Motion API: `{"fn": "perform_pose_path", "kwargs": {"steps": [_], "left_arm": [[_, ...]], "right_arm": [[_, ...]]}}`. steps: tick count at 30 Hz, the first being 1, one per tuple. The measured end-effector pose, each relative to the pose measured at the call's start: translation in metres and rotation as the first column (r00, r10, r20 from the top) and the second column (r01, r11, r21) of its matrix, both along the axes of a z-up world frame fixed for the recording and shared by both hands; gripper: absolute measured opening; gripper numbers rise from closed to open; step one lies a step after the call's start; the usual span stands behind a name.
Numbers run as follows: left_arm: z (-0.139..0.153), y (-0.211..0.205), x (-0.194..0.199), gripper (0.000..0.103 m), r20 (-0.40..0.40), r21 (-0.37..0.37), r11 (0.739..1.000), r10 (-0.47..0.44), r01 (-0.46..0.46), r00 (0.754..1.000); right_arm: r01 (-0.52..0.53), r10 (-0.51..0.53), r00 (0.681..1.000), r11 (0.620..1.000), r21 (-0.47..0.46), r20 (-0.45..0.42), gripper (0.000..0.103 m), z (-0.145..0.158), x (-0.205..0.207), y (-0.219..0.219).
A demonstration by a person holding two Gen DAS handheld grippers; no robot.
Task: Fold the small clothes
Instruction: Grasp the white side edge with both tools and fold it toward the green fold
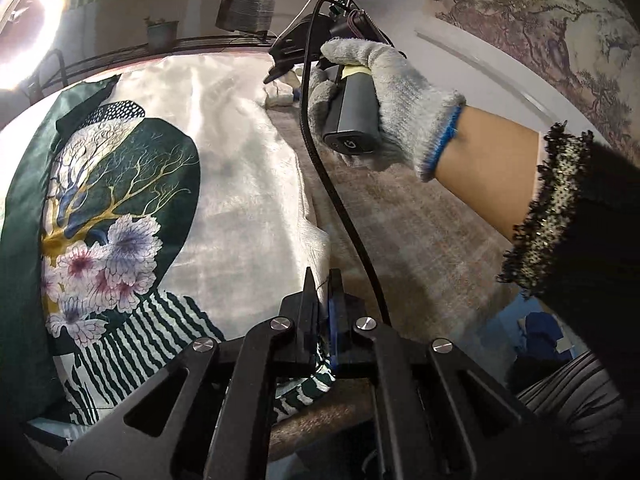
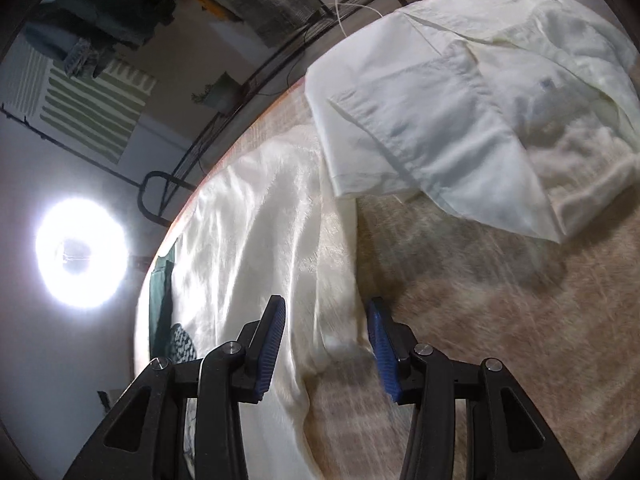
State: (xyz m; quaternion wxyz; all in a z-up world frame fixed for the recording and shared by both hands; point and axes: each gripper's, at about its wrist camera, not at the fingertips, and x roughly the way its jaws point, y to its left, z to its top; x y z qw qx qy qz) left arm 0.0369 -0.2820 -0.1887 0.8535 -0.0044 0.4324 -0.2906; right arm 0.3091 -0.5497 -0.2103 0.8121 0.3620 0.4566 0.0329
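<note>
the satin cloth [image 1: 248, 184] lies spread on the table [image 1: 420, 232], its edge running between both claws. left claw [image 1: 322, 300] is clamped on the near hem; right claw [image 2: 326, 344] gapes over the far edge. close it squarely on the hem, then lift both evenly. only the right view shows the pale shirt [image 2: 460, 108] beyond.

printed cloth [image 1: 132, 208] on table [image 1: 420, 232], shirt [image 2: 472, 92] beyond
</note>
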Motion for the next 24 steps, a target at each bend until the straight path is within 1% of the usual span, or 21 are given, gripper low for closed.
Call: {"fn": "perform_pose_path", "kwargs": {"steps": [1,2,4,5,7,10,16,18,22,24], "left_arm": [[0.000,0.002,0.001,0.001,-0.007,-0.009,1.000,0.005,-0.005,1.000],[-0.001,0.004,0.003,0.001,-0.013,-0.018,1.000,0.008,-0.008,1.000],[-0.001,0.009,0.004,0.001,-0.023,-0.033,0.999,0.017,-0.018,1.000],[-0.001,0.012,0.007,0.001,-0.027,-0.040,0.999,0.023,-0.024,0.999],[-0.001,0.019,0.009,0.001,-0.038,-0.059,0.997,0.038,-0.040,0.999],[0.000,0.030,0.011,0.001,-0.058,-0.088,0.994,0.063,-0.068,0.996],[0.004,0.063,0.010,0.001,-0.102,-0.150,0.979,0.125,-0.140,0.987],[0.005,0.077,0.010,0.001,-0.116,-0.166,0.970,0.158,-0.176,0.981],[0.007,0.103,0.010,0.001,-0.140,-0.188,0.951,0.221,-0.245,0.965],[0.007,0.115,0.009,0.001,-0.150,-0.196,0.940,0.252,-0.278,0.956]], "right_arm": [[-0.007,0.007,1.000,1.000,-0.008,0.001,0.024,0.001,0.003,0.002],[-0.020,0.020,1.000,1.000,0.004,-0.003,0.020,-0.001,0.006,0.004],[-0.023,0.023,1.000,1.000,-0.005,-0.004,0.005,0.000,0.009,0.006],[-0.026,0.026,1.000,0.999,-0.022,0.004,0.003,0.003,0.011,0.007],[-0.029,0.030,0.999,0.999,-0.044,0.023,0.001,0.012,0.013,0.009],[-0.033,0.039,0.997,0.996,-0.082,0.069,0.000,0.031,0.016,0.017],[-0.078,0.099,0.988,0.982,-0.171,0.120,0.000,0.063,0.030,0.055],[-0.104,0.132,0.984,0.971,-0.214,0.122,0.000,0.071,0.035,0.072],[-0.185,0.234,0.964,0.930,-0.317,0.125,0.000,0.087,0.044,0.117],[-0.219,0.276,0.952,0.915,-0.340,0.129,0.000,0.092,0.047,0.135]]}}
